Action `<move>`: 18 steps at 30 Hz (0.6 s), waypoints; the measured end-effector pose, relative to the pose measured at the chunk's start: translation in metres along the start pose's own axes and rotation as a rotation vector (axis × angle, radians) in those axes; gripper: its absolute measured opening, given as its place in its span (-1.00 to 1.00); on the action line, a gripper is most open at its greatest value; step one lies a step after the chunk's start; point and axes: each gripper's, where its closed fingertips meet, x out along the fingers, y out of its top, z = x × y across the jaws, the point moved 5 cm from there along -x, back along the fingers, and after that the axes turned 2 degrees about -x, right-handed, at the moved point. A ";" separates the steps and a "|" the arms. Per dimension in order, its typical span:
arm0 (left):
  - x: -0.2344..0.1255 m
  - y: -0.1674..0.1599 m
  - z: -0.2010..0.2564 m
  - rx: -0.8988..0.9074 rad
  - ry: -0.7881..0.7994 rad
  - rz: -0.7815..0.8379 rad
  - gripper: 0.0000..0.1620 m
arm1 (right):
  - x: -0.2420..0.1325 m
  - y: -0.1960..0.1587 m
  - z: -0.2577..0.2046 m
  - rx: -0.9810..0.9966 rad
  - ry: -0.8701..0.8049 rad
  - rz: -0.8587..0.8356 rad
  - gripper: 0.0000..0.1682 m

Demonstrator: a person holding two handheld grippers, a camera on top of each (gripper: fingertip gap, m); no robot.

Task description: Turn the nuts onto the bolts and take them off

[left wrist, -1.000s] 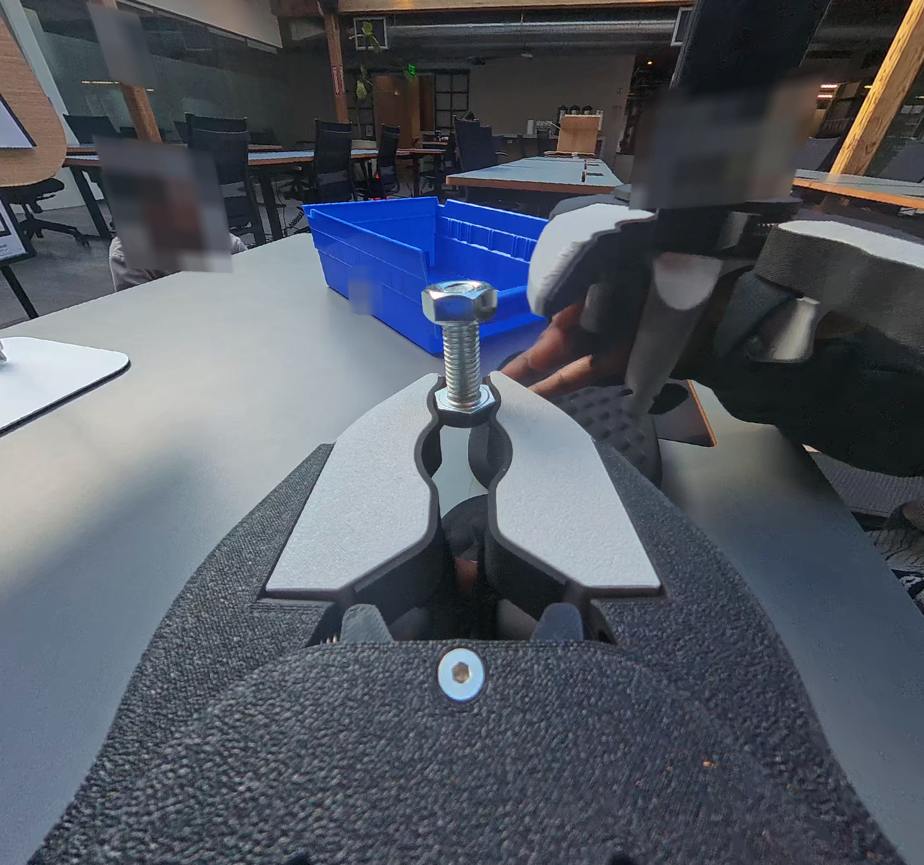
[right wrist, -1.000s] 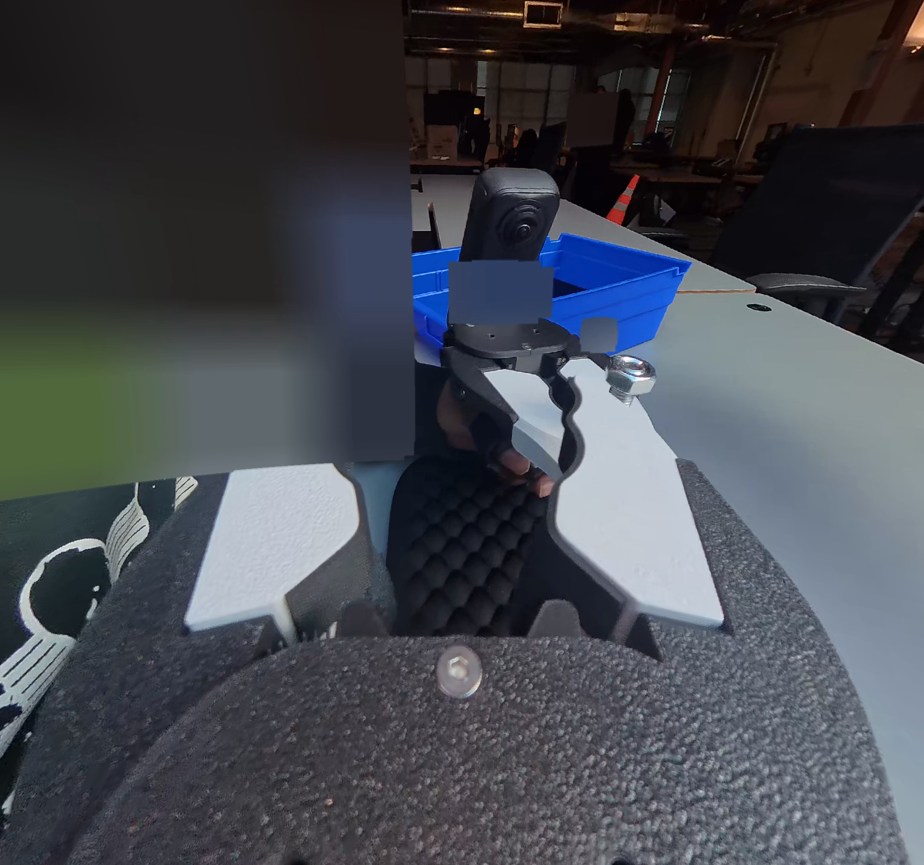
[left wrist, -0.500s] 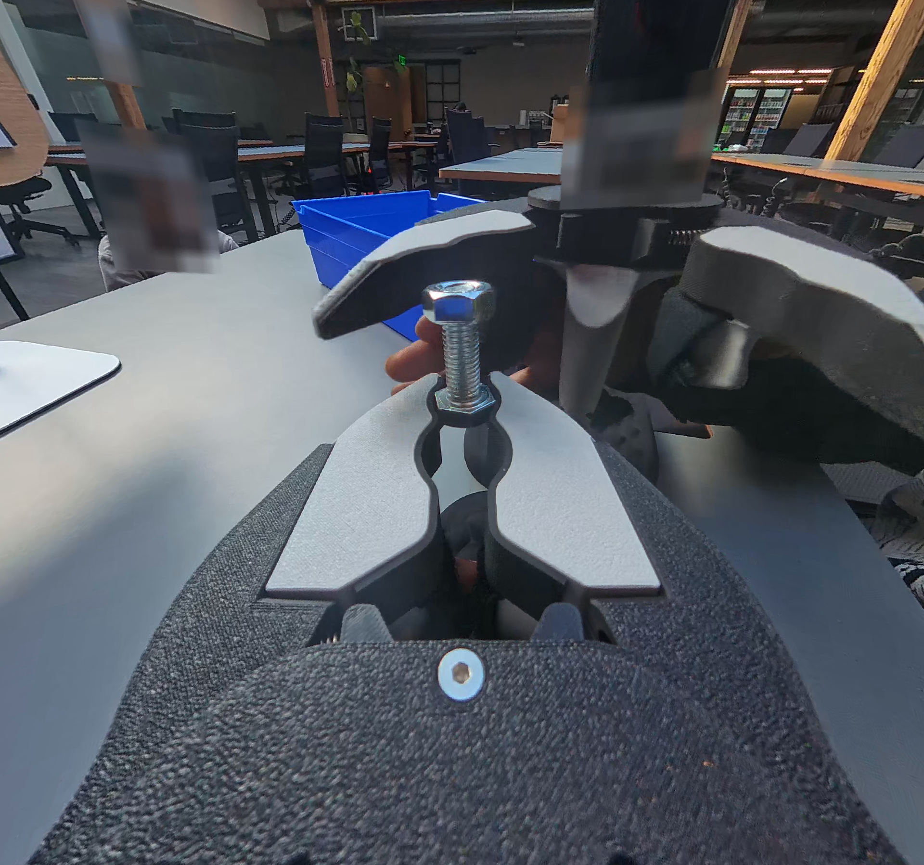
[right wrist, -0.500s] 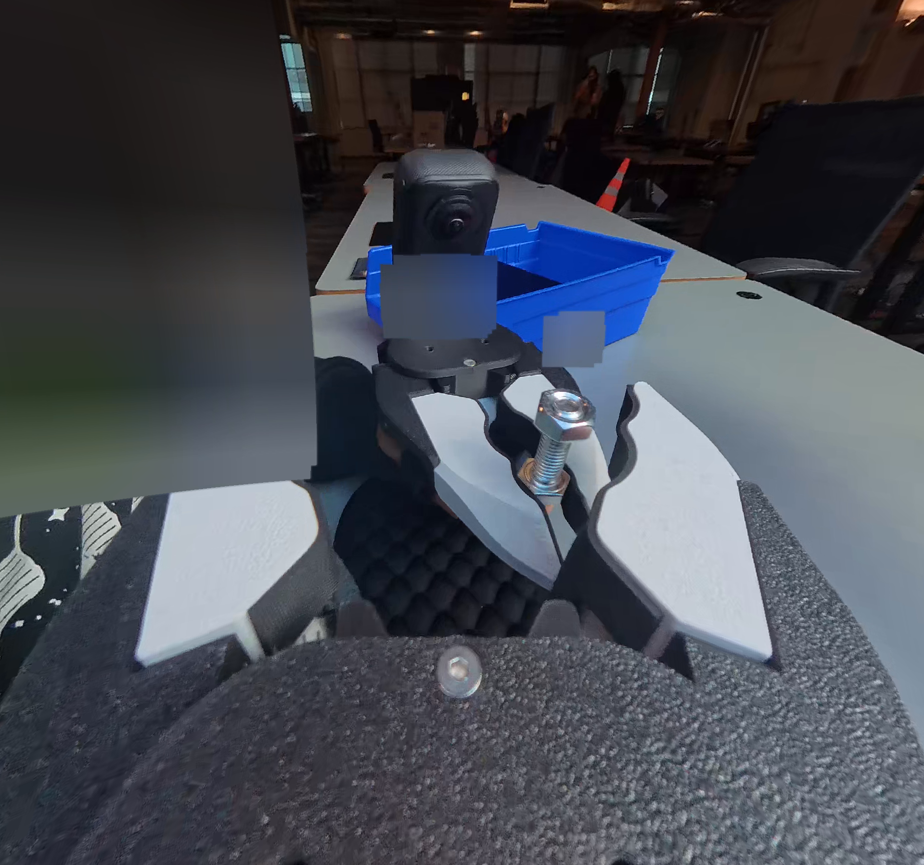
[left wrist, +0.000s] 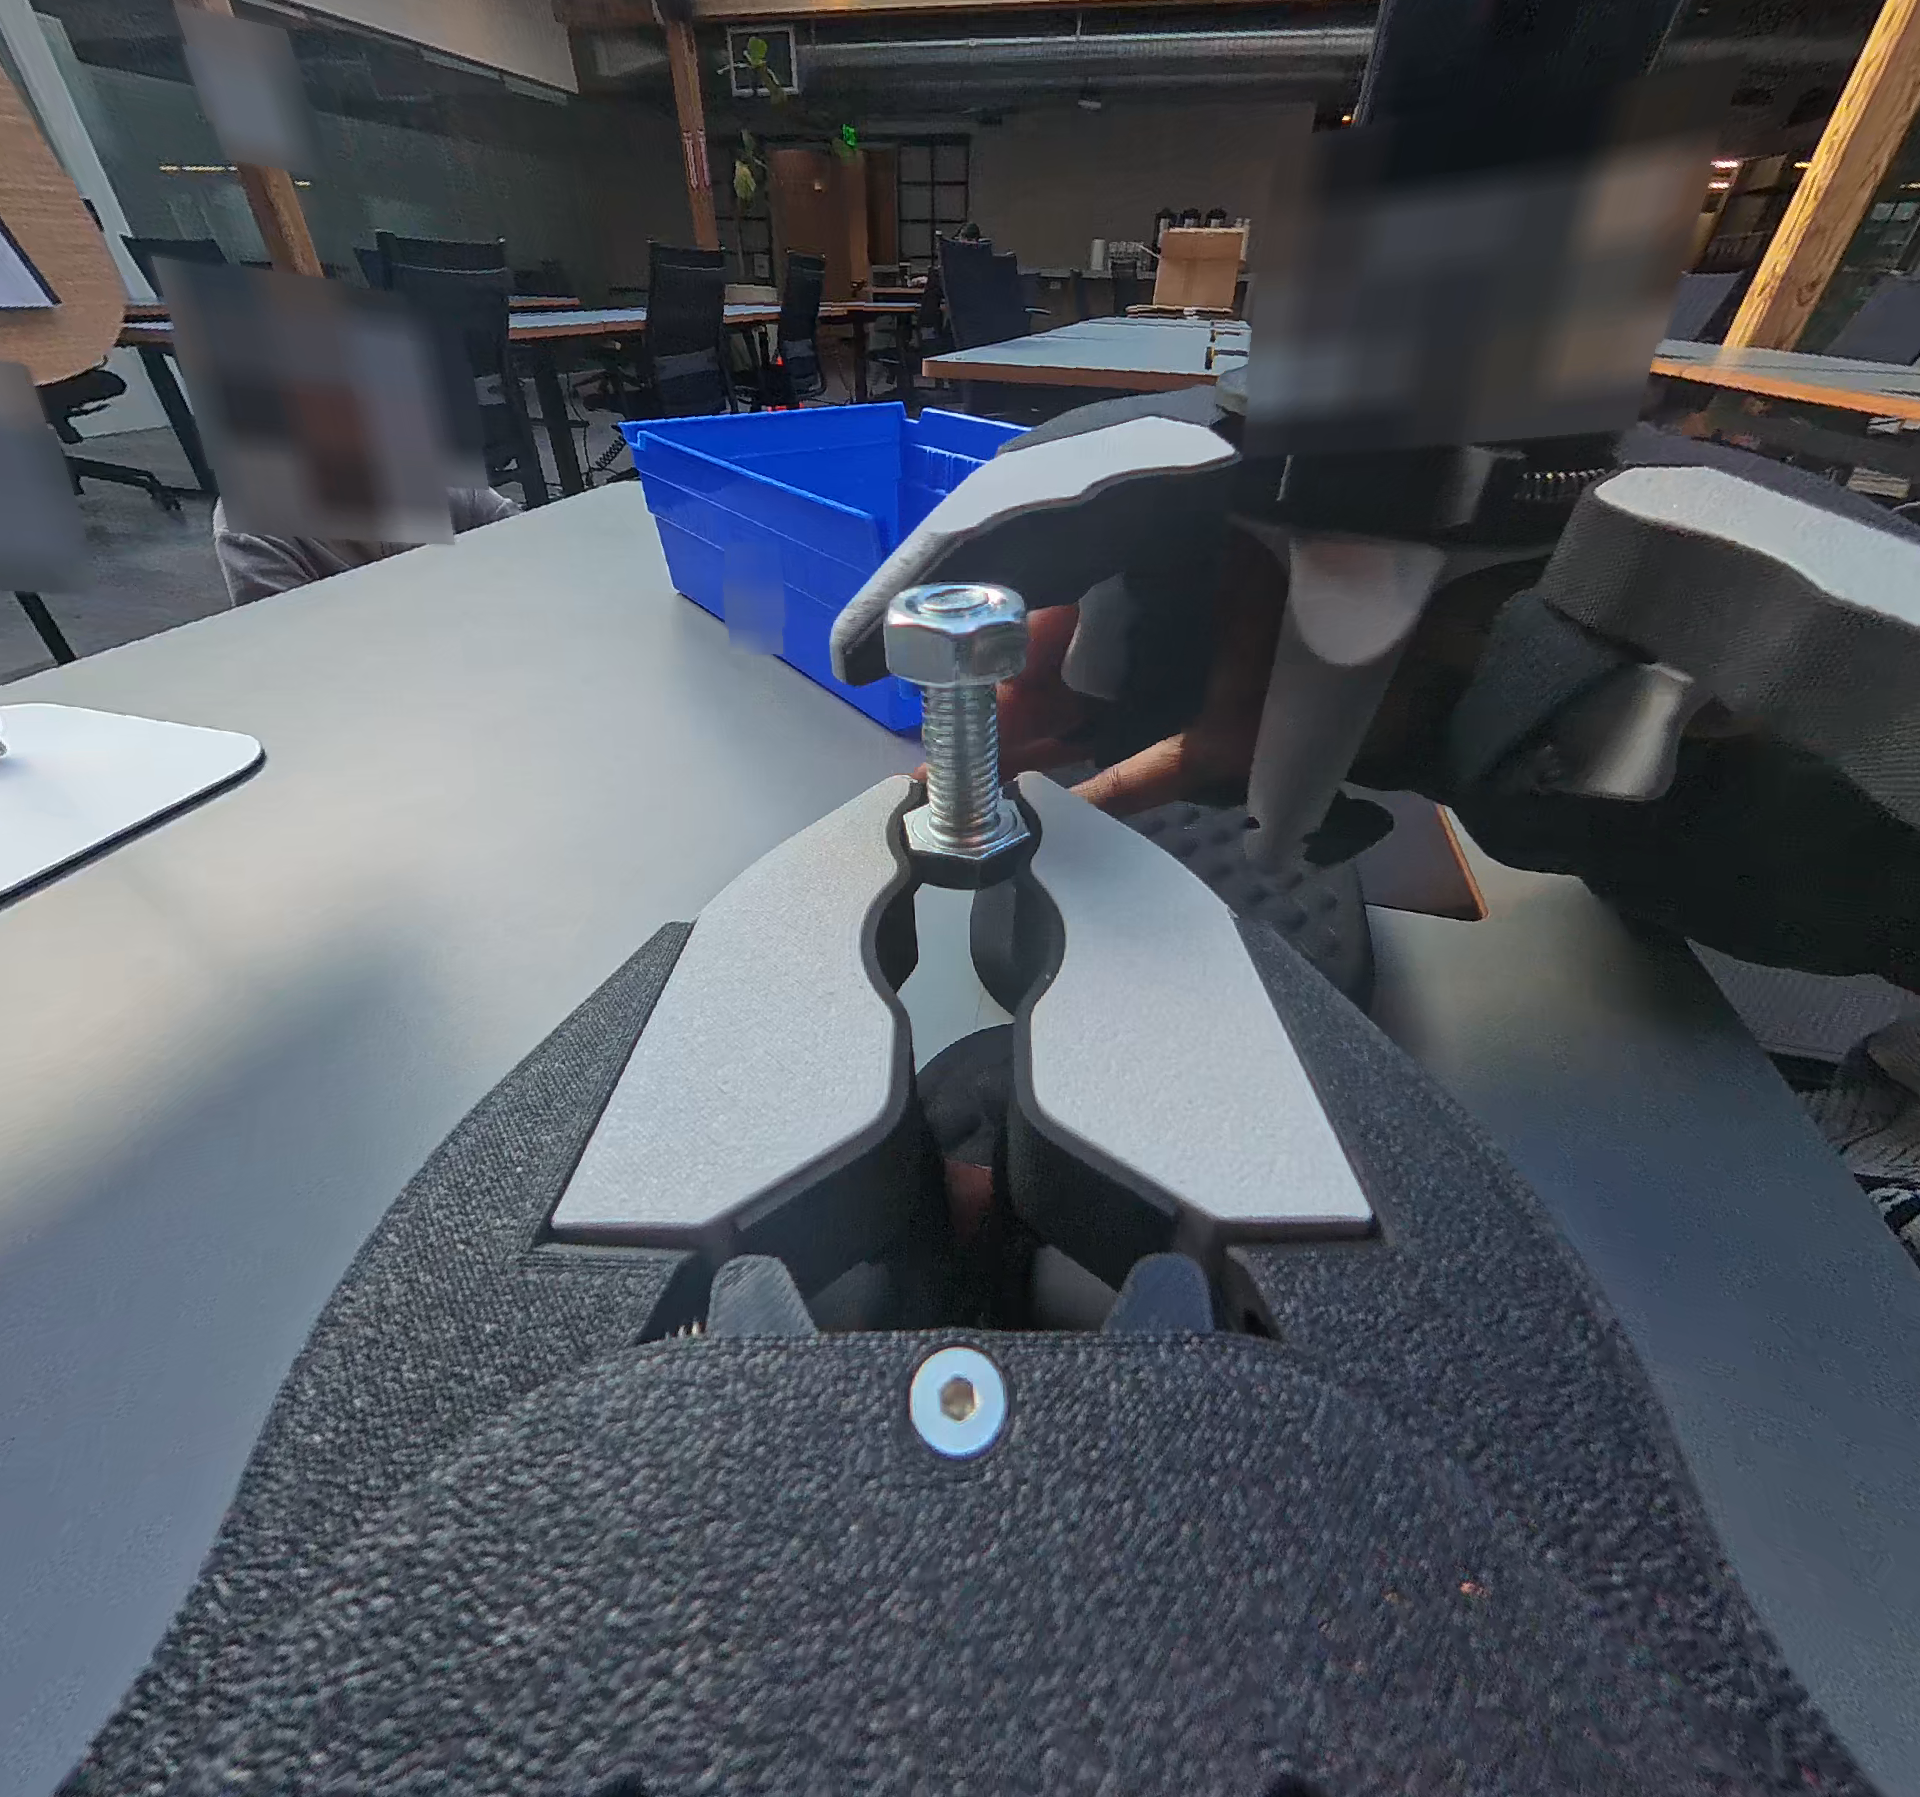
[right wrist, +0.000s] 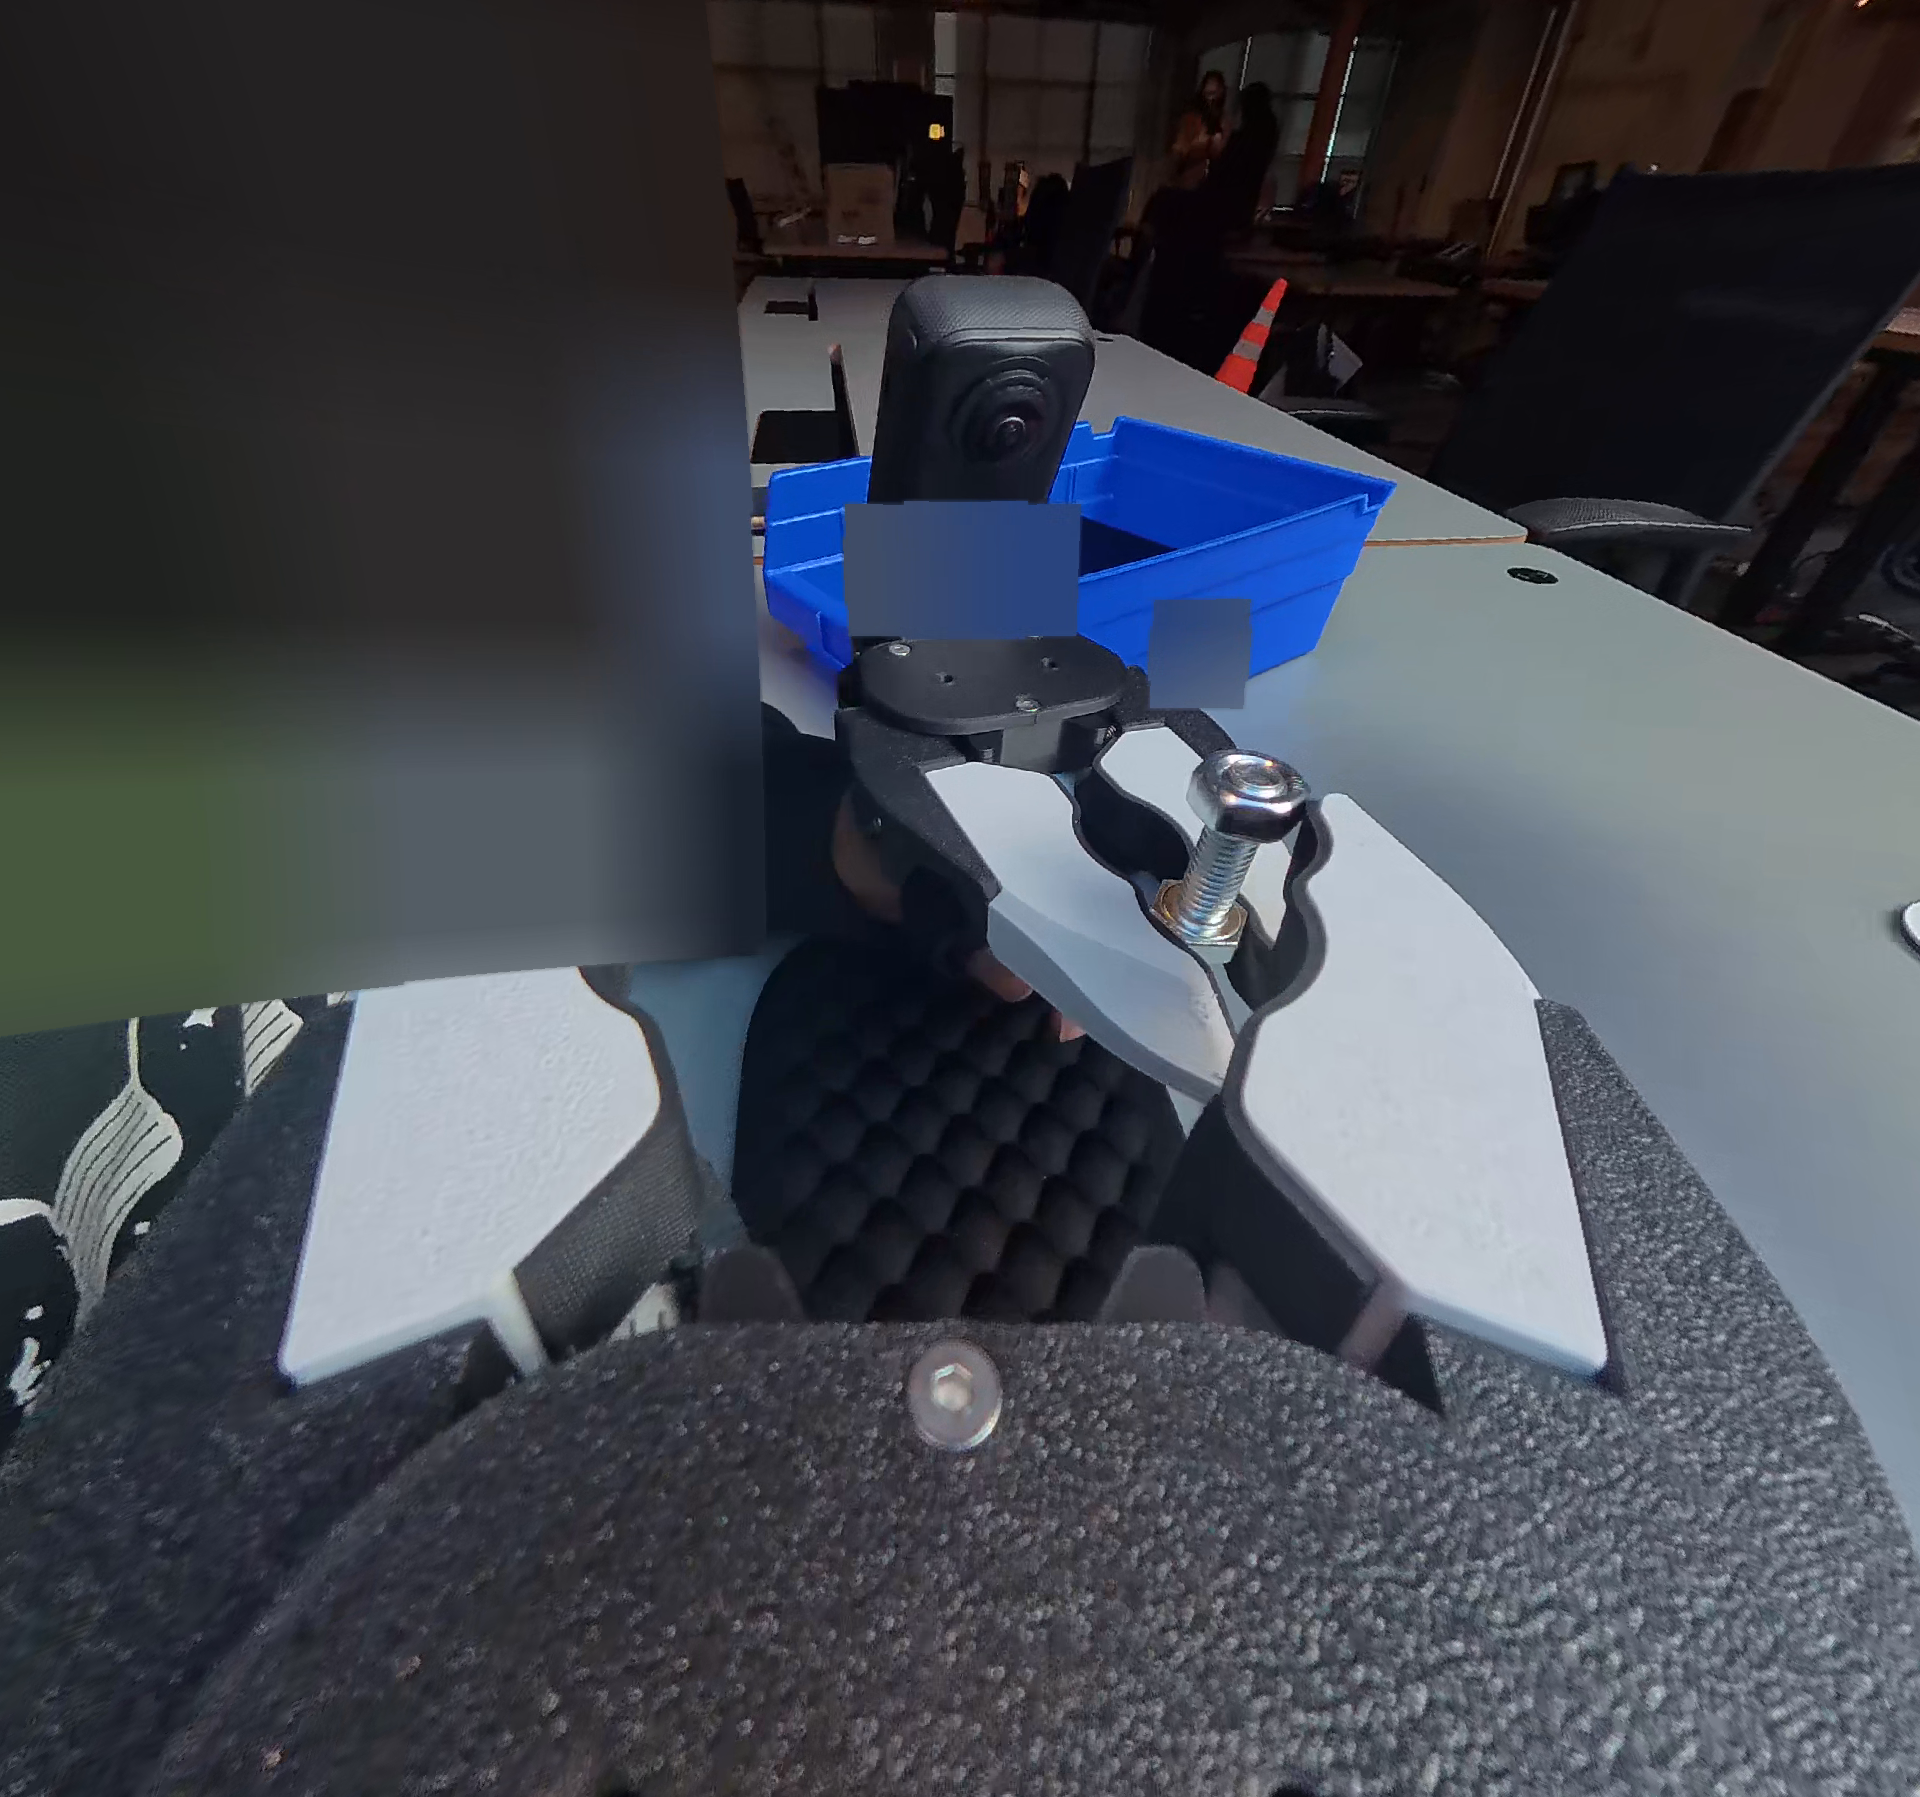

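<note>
Left wrist view: a white pad (left wrist: 94, 791) lies at the table's (left wrist: 436, 812) left edge. The left gripper (left wrist: 966, 838) pinches the nut (left wrist: 966, 838), the bolt (left wrist: 956, 708) standing upright through it. A blue bin (left wrist: 769, 521) sits behind. The right gripper (left wrist: 1247, 604), fingers spread wide, hovers beside the bolt head, one fingertip (left wrist: 862, 646) just beside it.

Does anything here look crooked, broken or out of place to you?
Nothing stands out. The left tongs are shut on the nut, with the bolt standing upright, head up. The right tongs are open around it. The blue bin sits square on the table.
</note>
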 end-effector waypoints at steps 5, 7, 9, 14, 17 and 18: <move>0.000 0.000 0.000 0.000 0.003 0.002 -0.83 | -0.009 0.000 -0.008 0.005 -0.013 0.009 0.36; 0.000 0.000 0.000 -0.002 0.005 0.004 -0.83 | -0.013 0.001 -0.014 0.003 0.023 0.017 0.15; 0.000 0.000 0.000 0.000 0.004 0.002 -0.83 | -0.016 0.001 -0.020 -0.007 0.058 0.021 0.00; 0.000 0.000 0.000 0.000 0.004 0.004 -0.83 | -0.020 0.004 -0.003 -0.028 -0.052 0.061 -0.05; 0.000 0.000 0.001 0.005 0.002 0.002 -0.83 | -0.014 0.005 0.009 -0.003 -0.090 0.085 0.22; 0.000 0.000 0.001 0.005 0.000 0.001 -0.83 | -0.011 0.005 0.011 0.001 -0.082 0.083 0.29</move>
